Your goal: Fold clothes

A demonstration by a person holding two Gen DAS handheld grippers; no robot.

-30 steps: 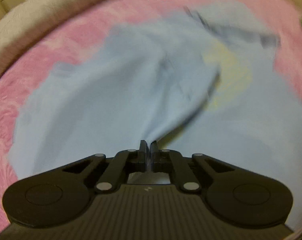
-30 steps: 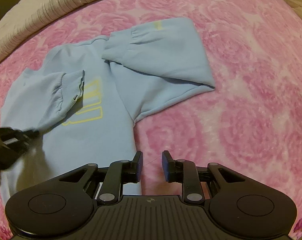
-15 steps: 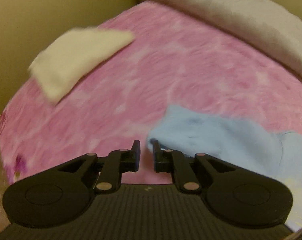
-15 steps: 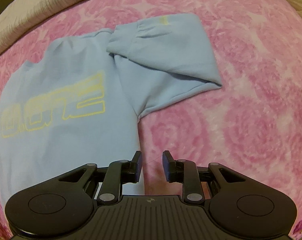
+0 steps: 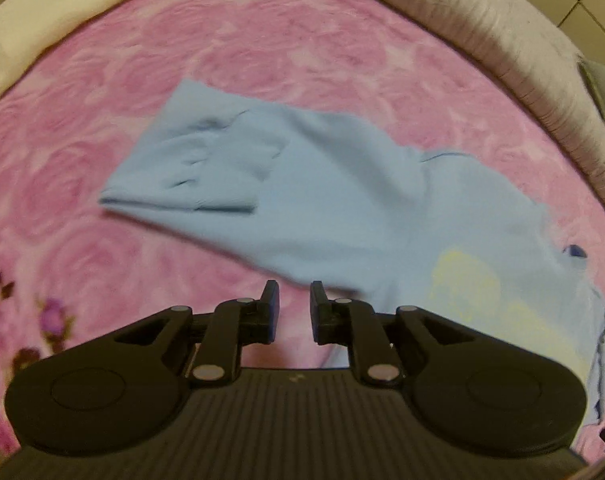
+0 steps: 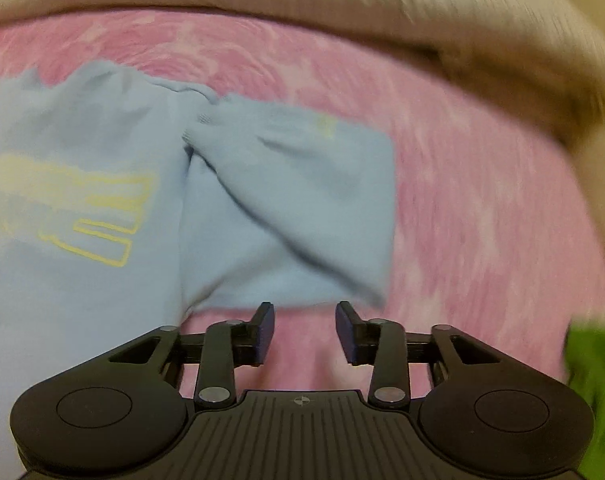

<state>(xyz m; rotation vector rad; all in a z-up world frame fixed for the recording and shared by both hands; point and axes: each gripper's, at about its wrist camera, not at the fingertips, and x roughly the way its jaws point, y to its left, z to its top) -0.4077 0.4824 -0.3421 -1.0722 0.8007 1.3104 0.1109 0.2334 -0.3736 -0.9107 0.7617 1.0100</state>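
Observation:
A light blue sweatshirt (image 5: 342, 184) with yellow lettering (image 6: 98, 216) lies flat on the pink rose-patterned bedspread (image 5: 262, 40). In the left wrist view its left sleeve (image 5: 190, 168) is folded back on itself, cuff toward the body. My left gripper (image 5: 294, 296) hovers open just below the sleeve's lower edge, holding nothing. In the right wrist view the other sleeve (image 6: 294, 200) is folded across, cuff near the chest. My right gripper (image 6: 304, 316) stands open at that sleeve's lower edge, nothing between its fingers.
A cream folded cloth (image 5: 42, 16) lies at the far left of the bed. A grey ribbed blanket (image 5: 502, 40) runs along the far edge. Something green (image 6: 594, 372) sits at the right margin in the right wrist view.
My left gripper let go of the sleeve it held shut a second ago, leaving it folded, and now stands open. The right gripper has opened wider and swung up toward the right sleeve.

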